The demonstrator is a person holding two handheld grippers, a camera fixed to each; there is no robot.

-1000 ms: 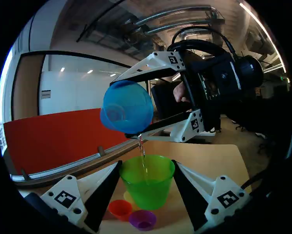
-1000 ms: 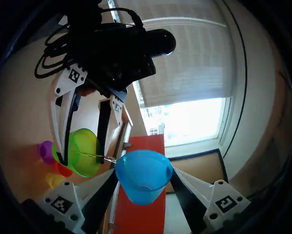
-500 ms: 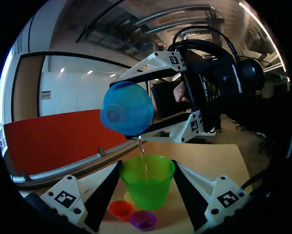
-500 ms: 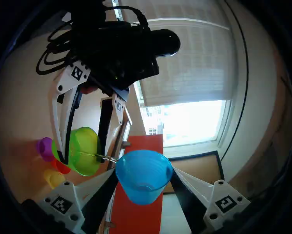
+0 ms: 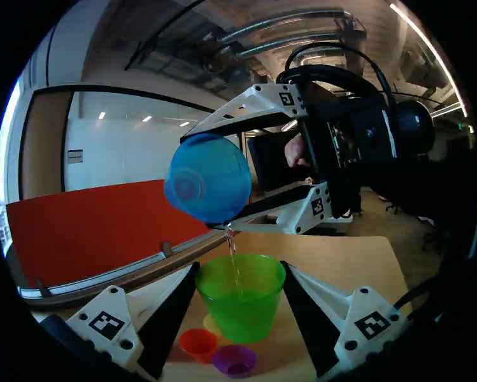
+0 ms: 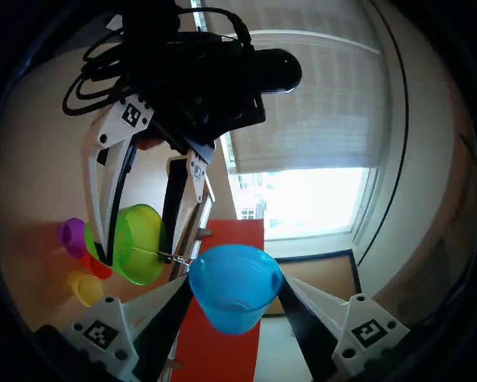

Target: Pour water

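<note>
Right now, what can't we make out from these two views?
Water left in the blue cup: left gripper view faces its base; right gripper view's tinted wall blurs the level.
Yellow cup: left gripper view, mostly behind the green cup.
Orange cup: right gripper view, mostly behind the green cup.
Hand: left gripper view, mostly behind the black housing.

Left tool (image 5: pixel 240 272) level and clamped, right tool (image 6: pixel 235 283) rolled sideways above it, clamped
</note>
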